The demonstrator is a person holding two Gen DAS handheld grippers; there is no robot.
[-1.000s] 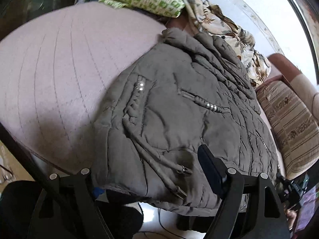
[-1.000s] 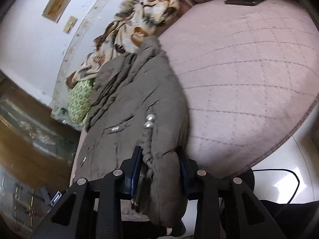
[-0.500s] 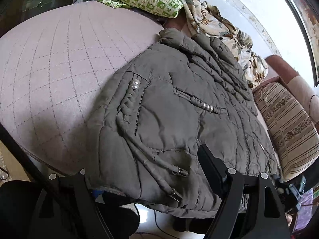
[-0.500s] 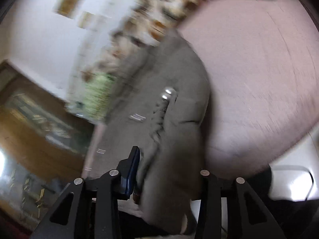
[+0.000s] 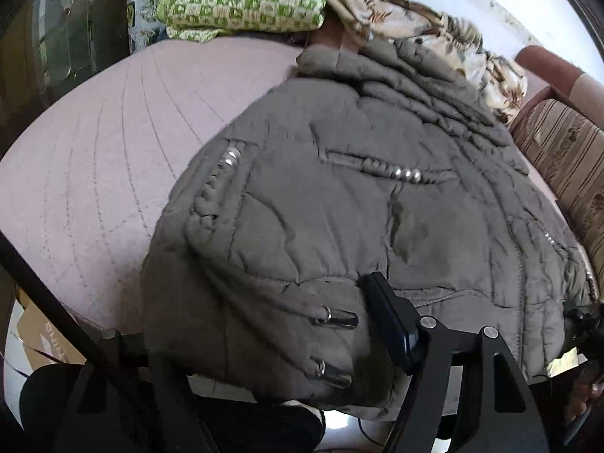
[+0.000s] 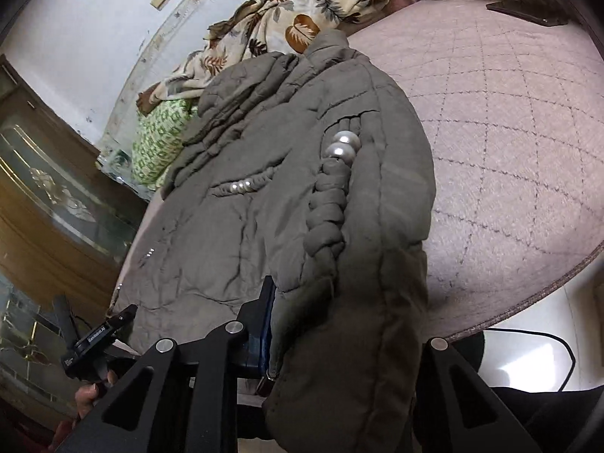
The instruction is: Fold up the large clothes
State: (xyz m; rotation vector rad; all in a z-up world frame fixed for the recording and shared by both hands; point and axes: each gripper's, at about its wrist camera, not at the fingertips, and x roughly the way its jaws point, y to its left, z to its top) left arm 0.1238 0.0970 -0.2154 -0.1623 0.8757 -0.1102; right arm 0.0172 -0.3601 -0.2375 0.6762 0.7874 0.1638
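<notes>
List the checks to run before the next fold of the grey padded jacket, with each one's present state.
1. Right gripper has the jacket hem between its jaws, which have just been closing: ok.
2. Left gripper straddles the hem, jaws just closing: ok; firm pinch: cannot tell.
3. Jacket lies flat on the pink quilt, collar away from the grippers: ok.
4. Drawstring ends hang loose at the hem, not tucked in: not ok.
5. Bare quilt beside the jacket for folding: ok.
6. Floral blanket touches the collar: not ok.
</notes>
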